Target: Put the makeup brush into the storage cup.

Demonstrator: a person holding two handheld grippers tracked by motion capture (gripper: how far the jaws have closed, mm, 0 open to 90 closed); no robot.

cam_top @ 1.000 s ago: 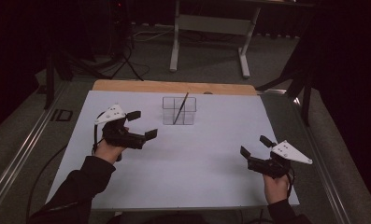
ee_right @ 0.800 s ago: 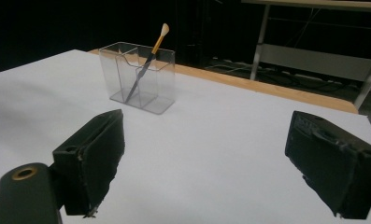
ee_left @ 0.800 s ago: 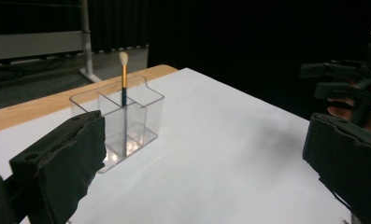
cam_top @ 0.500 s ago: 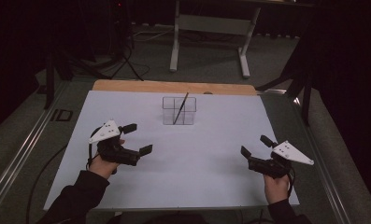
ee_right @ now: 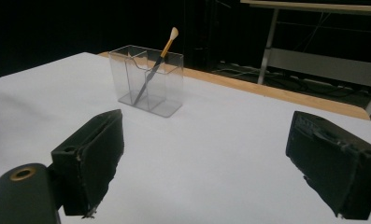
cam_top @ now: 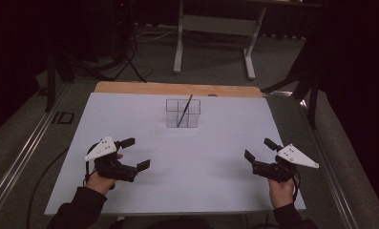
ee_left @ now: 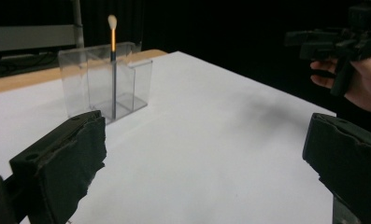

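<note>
A clear plastic organizer box point(cam_top: 183, 113) stands at the far middle of the white table point(cam_top: 211, 152), with a thin makeup brush point(cam_top: 184, 109) leaning in it, pale tip up. The box point(ee_left: 106, 84) and brush point(ee_left: 112, 60) sit ahead and left in the left gripper view; the box point(ee_right: 146, 80) and brush point(ee_right: 157, 60) lie ahead in the right gripper view. My left gripper point(cam_top: 135, 153) hovers open near the table's front left, nothing between its jaws. My right gripper point(cam_top: 259, 150) is open at the front right, also holding nothing.
A wooden strip point(cam_top: 177, 89) runs along the table's far edge. Beyond it stand a white metal frame point(cam_top: 215, 28) and cables on the dark floor. Metal rails point(cam_top: 25, 148) flank the table. The other hand and its gripper point(ee_left: 346, 51) show far right in the left gripper view.
My left gripper has drawn back from the mid-left of the table toward the front left corner. The right gripper has stayed in place. Box and brush have not moved.
</note>
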